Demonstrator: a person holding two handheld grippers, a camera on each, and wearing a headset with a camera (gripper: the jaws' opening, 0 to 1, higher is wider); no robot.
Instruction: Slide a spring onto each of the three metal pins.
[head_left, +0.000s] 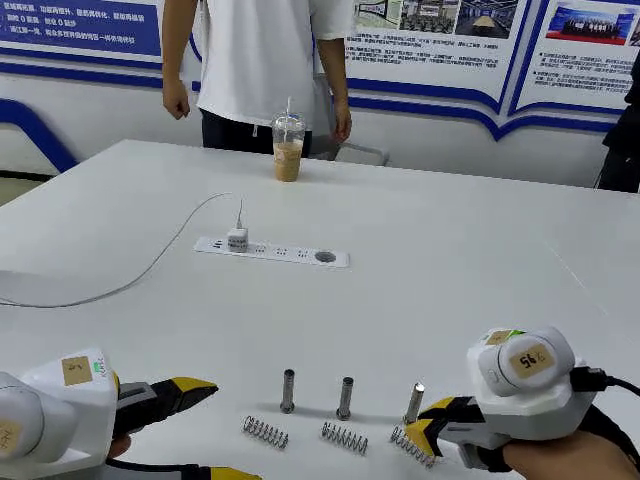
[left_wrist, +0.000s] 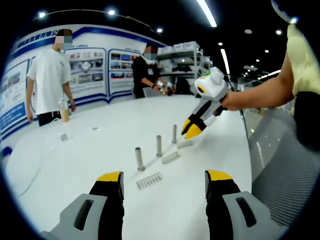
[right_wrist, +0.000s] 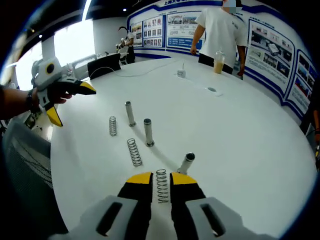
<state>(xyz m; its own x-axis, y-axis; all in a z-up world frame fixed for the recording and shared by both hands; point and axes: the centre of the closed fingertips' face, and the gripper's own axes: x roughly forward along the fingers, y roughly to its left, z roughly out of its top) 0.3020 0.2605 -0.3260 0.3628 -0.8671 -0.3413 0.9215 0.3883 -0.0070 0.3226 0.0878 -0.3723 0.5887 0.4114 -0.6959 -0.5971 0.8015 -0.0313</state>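
Straddling the rightmost spring (right_wrist: 161, 192), the right gripper (right_wrist: 161, 178) has its jaws close on either side; whether they pinch it, I cannot tell. The left gripper (left_wrist: 164, 181) hovers, jaws spread wide. On the table (head_left: 420, 300) the left pin (head_left: 288, 390), middle pin (head_left: 346, 397) and right pin (head_left: 414, 402) stand bare, with the left spring (head_left: 265, 432) and middle spring (head_left: 344, 437) lying just before them.

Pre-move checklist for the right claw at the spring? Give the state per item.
1. right claw straddles right spring: ok.
2. right claw actually clamped on that spring: cannot tell.
3. right pin standing and bare: ok.
4. middle pin and left pin standing and bare: ok.
5. middle spring and left spring lying loose in front of their pins: ok.
6. left claw open, apart from pins and springs: ok.
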